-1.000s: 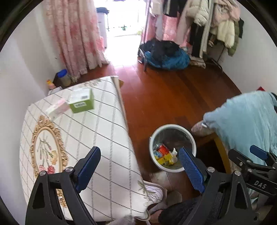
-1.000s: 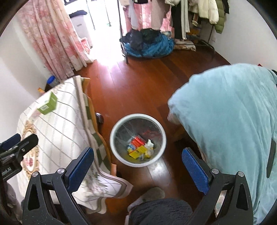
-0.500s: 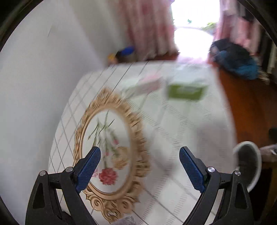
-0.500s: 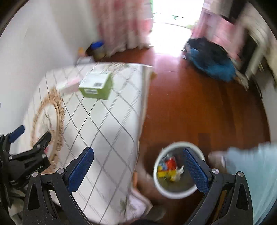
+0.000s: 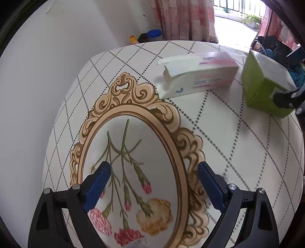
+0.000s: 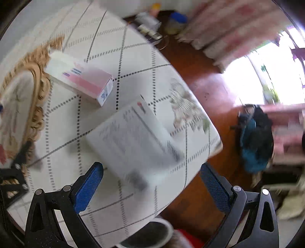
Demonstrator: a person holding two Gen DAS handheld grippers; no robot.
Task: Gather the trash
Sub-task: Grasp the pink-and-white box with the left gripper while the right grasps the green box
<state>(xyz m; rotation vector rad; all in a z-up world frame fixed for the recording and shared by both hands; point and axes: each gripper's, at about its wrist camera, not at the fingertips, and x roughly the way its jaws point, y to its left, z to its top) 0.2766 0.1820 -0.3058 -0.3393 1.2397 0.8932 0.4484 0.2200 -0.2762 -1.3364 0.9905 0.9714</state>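
A pink and white carton (image 5: 200, 76) with an open end flap lies on the white checked tablecloth (image 5: 133, 63). It also shows in the right wrist view (image 6: 80, 80). A green box with a white top (image 5: 266, 84) stands to its right; in the right wrist view this box (image 6: 133, 141) is blurred and lies just ahead of my open right gripper (image 6: 152, 183). My left gripper (image 5: 152, 181) is open and empty over the printed gold oval frame (image 5: 171, 137), well short of the carton. The waste bin rim (image 6: 160, 229) shows at the bottom, below the table edge.
A white wall runs along the table's left side. Bottles (image 5: 150, 35) stand on the floor behind the table by the pink curtain (image 5: 183, 17). Wooden floor (image 6: 207, 89) and a blue and black heap of bags (image 6: 255, 141) lie to the right.
Both grippers have swung from the bin and floor to over the table. The right gripper has closed in on the green box; the left has moved towards the pink carton.
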